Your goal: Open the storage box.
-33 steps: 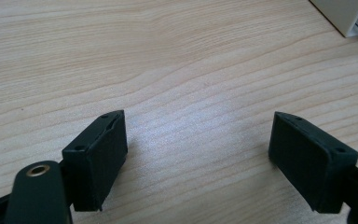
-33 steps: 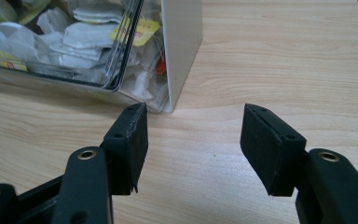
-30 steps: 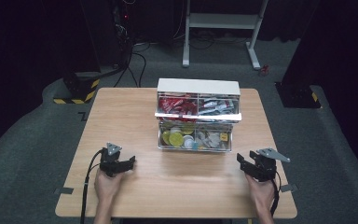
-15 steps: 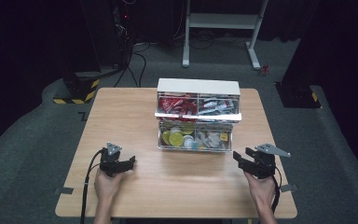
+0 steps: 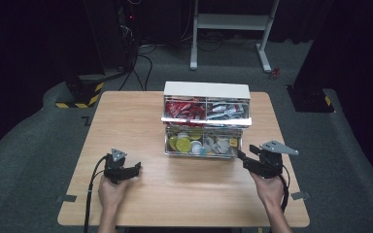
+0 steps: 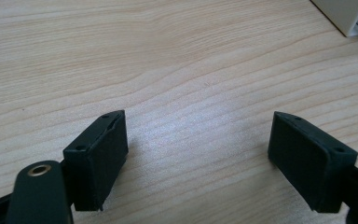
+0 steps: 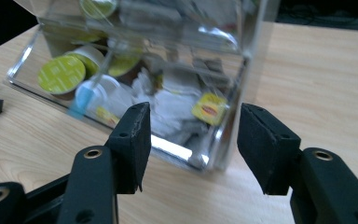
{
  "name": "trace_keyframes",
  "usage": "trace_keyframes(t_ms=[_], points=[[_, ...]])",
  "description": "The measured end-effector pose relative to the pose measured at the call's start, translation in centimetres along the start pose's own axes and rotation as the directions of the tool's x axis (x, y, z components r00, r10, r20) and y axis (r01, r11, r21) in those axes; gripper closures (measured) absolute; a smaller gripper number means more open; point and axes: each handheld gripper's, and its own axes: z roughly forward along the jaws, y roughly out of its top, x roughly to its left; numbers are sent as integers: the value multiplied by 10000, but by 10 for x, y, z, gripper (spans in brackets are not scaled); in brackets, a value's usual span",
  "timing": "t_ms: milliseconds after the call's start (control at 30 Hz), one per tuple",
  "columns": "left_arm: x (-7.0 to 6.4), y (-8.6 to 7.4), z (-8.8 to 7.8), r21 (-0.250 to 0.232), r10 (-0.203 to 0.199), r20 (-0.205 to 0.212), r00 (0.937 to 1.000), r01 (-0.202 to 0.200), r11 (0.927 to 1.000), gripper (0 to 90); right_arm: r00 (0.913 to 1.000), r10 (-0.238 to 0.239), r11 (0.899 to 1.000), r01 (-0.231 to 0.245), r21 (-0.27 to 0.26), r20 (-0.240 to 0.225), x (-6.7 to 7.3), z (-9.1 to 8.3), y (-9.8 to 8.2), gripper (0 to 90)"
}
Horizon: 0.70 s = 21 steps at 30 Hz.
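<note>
While both hands rest at the near edge, wooden table (image 5: pixel 126 116) carries one white-topped organizer box (image 5: pixel 206 91) at its far middle. Upper tier of the box: red packets (image 5: pixel 184 108) left compartment, grey-white sachets (image 5: pixel 226 110) right. Clear lower drawer (image 5: pixel 201 145) is pulled out toward the person: green-lidded pods (image 5: pixel 182 143) left, tea bags (image 7: pixel 186 105) and a yellow tag (image 7: pixel 208 110) right. Right gripper (image 5: pixel 243 158) sits just at the drawer's front right corner; jaws half open and just been closing, corner between them but not pinched. Left gripper (image 5: pixel 137 168) well left of the drawer, jaws wide, holding nothing, bare wood in between.
</note>
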Motion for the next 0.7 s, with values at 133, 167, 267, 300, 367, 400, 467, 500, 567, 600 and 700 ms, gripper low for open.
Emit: trace_keyframes(t_ms=[133, 167, 267, 300, 367, 400, 467, 500, 567, 600, 700], points=[[0, 0, 0, 0, 2, -7, 10000, -2, 10000, 205, 9992, -388, 9992, 388, 43, -18, 8, 1, 12, 440], [0, 0, 0, -2, 0, -7, 10000, 0, 10000, 205, 9990, -438, 9990, 438, 43, -44, 10, 1, 14, 441], [0, 0, 0, -3, 1, -9, 10000, -1, 10000, 205, 9987, -498, 9987, 499, 108, -97, 12, 1, 16, 457], [0, 0, 0, -3, 1, -9, 10000, -1, 10000, 205, 9985, -527, 9985, 529, 132, -151, 12, 1, 17, 462], [0, 0, 0, -3, -3, -12, 10000, 3, 10000, 206, 9987, -451, 9988, 454, 159, -232, 11, 1, 18, 471], [0, 0, 0, -3, -5, -14, 10000, 5, 10000, 207, 9988, -436, 9989, 440, 151, -243, 12, 0, 19, 475], [0, 0, 0, -1, -9, -12, 10000, 9, 10000, 207, 9984, -507, 9985, 512, 174, -254, 12, 0, 21, 481], [0, 0, 0, -2, -8, -14, 10000, 8, 10000, 207, 9980, -583, 9981, 587, 166, -235, 13, -1, 22, 484], [0, 0, 0, -1, -8, -15, 10000, 8, 10000, 207, 9977, -614, 9980, 617, 109, -274, 14, -2, 25, 495], [0, 0, 0, -1, -8, -15, 10000, 8, 10000, 207, 9974, -651, 9978, 654, 94, -311, 16, -2, 27, 507], [0, 0, 0, 2, -4, -14, 10000, 4, 10000, 207, 9957, -877, 9961, 880, 93, -310, 20, -4, 34, 532]])
